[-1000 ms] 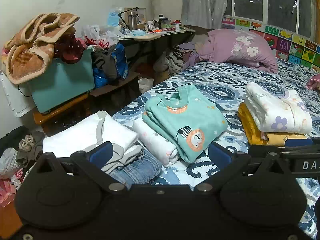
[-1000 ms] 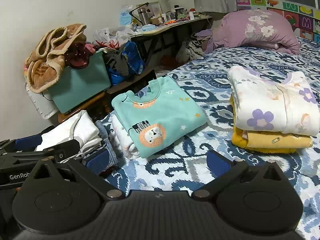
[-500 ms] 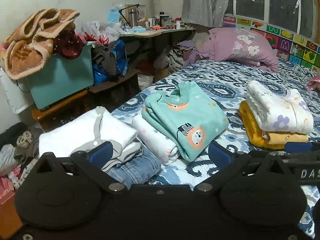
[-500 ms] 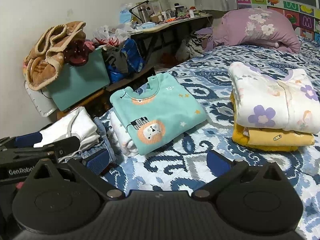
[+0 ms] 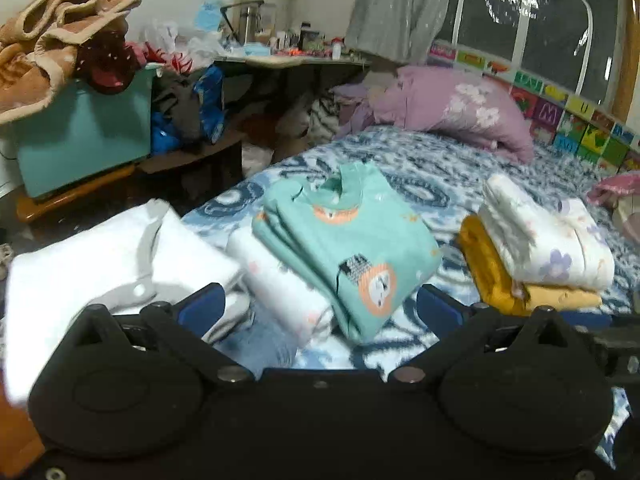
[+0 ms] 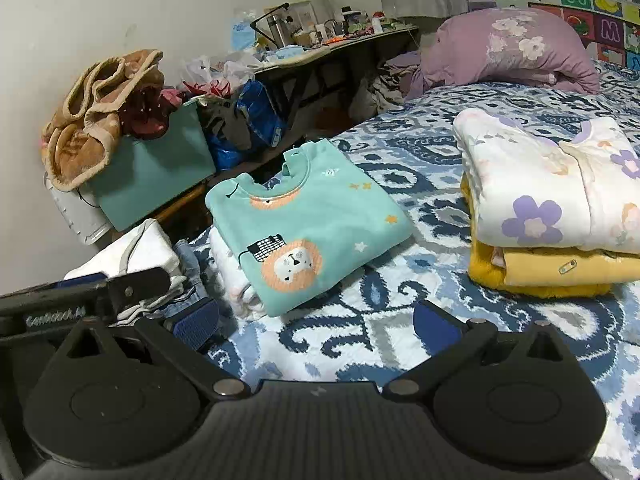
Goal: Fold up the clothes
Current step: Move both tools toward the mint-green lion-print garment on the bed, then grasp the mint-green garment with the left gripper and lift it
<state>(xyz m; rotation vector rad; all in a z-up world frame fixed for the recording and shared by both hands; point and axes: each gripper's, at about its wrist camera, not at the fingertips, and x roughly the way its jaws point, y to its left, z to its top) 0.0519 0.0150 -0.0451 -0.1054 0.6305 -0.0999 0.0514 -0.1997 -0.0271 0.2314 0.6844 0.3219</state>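
A folded mint sweatshirt with a lion print [image 5: 352,240] [image 6: 304,224] lies on a white folded garment [image 5: 280,284] on the blue patterned bed. To its left sits a folded white and grey top [image 5: 112,256] [image 6: 136,248] over jeans [image 5: 256,340]. To the right a white flowered garment [image 5: 548,236] [image 6: 548,184] rests on a yellow one [image 5: 500,288] [image 6: 560,272]. My left gripper [image 5: 318,308] is open, held above the near piles with nothing between its fingers. My right gripper [image 6: 316,322] is open and empty over the bedspread.
A purple flowered pillow [image 6: 512,48] lies at the head of the bed. Left of the bed stand a teal box [image 6: 152,172] with a brown blanket [image 6: 96,112] on it, and a cluttered desk [image 6: 332,44]. A bare patch of bedspread [image 6: 360,340] lies in front of the right gripper.
Both grippers have moved forward and a little closer to the folded piles; the left wrist view is blurred by motion. The clothes have not moved.
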